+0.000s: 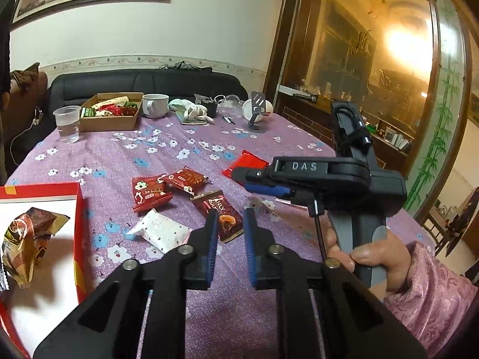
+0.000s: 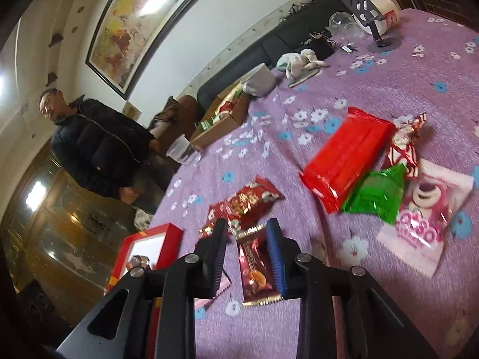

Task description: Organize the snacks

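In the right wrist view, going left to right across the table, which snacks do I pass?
Dark red coffee candy between the open tongs → big red packet → green wrapper → pink donut packet.

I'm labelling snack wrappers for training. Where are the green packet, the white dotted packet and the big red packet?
green packet point(image 2: 378, 194), right wrist view, middle of its foil face
white dotted packet point(image 1: 163, 231), left wrist view, centre of wrapper
big red packet point(image 2: 344, 155), right wrist view, middle of its top face
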Tool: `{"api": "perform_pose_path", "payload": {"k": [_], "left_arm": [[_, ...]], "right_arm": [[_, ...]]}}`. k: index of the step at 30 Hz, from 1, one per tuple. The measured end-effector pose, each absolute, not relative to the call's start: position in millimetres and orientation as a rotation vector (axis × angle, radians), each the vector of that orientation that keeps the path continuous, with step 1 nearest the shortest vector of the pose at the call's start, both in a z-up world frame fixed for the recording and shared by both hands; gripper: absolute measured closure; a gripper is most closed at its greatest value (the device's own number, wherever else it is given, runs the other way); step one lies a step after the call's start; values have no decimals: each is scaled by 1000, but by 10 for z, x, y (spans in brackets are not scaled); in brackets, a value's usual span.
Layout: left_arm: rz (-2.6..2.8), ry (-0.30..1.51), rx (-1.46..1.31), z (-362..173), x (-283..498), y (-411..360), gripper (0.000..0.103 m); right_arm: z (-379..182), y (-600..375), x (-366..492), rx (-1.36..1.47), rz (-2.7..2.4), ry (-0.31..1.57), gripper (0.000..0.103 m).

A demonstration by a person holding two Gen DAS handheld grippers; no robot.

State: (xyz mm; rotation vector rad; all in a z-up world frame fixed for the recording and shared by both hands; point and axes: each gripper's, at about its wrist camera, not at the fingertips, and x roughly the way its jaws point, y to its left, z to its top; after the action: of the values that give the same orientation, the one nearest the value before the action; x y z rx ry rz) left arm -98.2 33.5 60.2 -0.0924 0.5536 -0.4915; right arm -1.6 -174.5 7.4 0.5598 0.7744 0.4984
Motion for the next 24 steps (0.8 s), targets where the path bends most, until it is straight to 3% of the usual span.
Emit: {"api": "perform_pose_path", "payload": {"k": [2,4,6,11,15,24], "left_arm": [[-499,543,-101,611,-999,350,84],[-498,534,-99,619,-1027,361,62],[-493,519,-112,629,-1053,408,50],[-418,507,-145,630,-1150,618,49],[-335,568,-193,523,-1231,778,32],[-184,672,-228,416,-1157,802,32]], "right_arm": [[93,-1689,-46,528,492,797,65],[115,-1633,-60,494,487,817,60],[138,-1603,-63,474,478,825,56],[238,-1555,-51,392,431,848,54],[379,-1476,-89,281,419,832,43],[204,-1095,36,-1,395,952,40]]}}
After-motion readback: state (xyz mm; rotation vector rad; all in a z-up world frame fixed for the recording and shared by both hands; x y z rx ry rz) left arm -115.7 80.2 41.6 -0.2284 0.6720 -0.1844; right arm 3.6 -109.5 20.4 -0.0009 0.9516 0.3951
